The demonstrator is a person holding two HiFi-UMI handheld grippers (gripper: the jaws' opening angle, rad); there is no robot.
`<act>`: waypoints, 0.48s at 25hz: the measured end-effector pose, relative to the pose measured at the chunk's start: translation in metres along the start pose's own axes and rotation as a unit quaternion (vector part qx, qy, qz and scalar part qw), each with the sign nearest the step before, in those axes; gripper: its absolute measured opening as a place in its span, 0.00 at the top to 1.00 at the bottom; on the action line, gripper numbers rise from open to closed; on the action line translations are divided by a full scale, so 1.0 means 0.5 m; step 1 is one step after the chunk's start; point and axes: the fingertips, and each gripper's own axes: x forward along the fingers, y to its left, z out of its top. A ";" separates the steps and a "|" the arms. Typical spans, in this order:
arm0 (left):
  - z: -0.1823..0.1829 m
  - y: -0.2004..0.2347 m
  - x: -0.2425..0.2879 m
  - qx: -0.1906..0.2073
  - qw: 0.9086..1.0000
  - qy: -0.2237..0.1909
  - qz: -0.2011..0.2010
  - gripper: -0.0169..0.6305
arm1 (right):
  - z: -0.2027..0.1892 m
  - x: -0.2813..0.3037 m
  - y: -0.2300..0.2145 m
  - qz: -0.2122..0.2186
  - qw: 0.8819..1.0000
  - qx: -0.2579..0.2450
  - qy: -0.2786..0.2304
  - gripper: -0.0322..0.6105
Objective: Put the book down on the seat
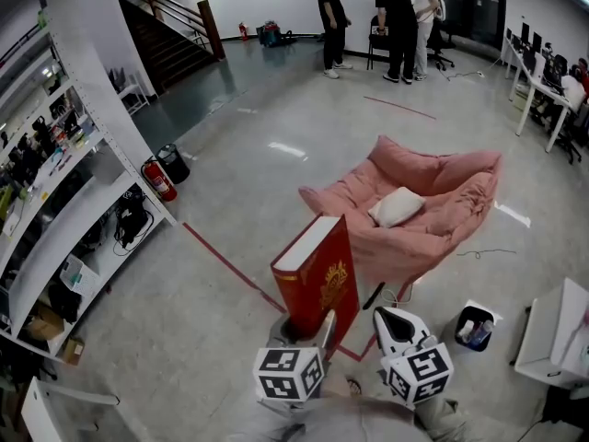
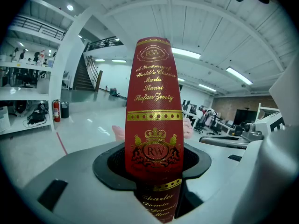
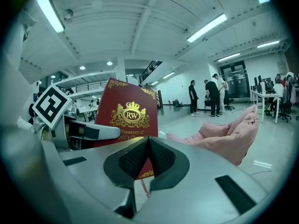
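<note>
A thick red book (image 1: 317, 279) with gold print stands upright, spine toward me, with my left gripper (image 1: 308, 328) shut on its lower end. In the left gripper view the spine (image 2: 154, 111) rises straight out from between the black pads (image 2: 112, 164). My right gripper (image 1: 391, 320) hangs just right of the book, shut and holding nothing; in its own view its pads (image 3: 135, 157) meet in front of the book's cover (image 3: 128, 118). The seat, a pink beanbag sofa (image 1: 442, 205) with a white cushion (image 1: 398, 206), lies on the floor beyond the book; the right gripper view also shows this pink seat (image 3: 224, 136).
White shelving (image 1: 55, 210) runs along the left, with a red fire extinguisher (image 1: 158, 180) and a black bin (image 1: 173, 164) at its end. Red tape (image 1: 225, 263) crosses the floor. A white table (image 1: 552, 334) and a small bin (image 1: 474, 328) sit at right. Three people (image 1: 396, 26) stand far back.
</note>
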 end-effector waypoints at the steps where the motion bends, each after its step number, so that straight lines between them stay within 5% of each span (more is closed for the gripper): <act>1: -0.001 -0.001 0.000 -0.002 1.000 0.001 0.001 0.60 | -0.002 -0.001 0.000 0.001 1.000 -0.002 0.003 0.94; 12: 0.007 -0.010 0.017 -0.004 1.000 0.005 0.009 0.60 | -0.002 0.011 -0.008 0.016 1.000 0.004 0.011 0.94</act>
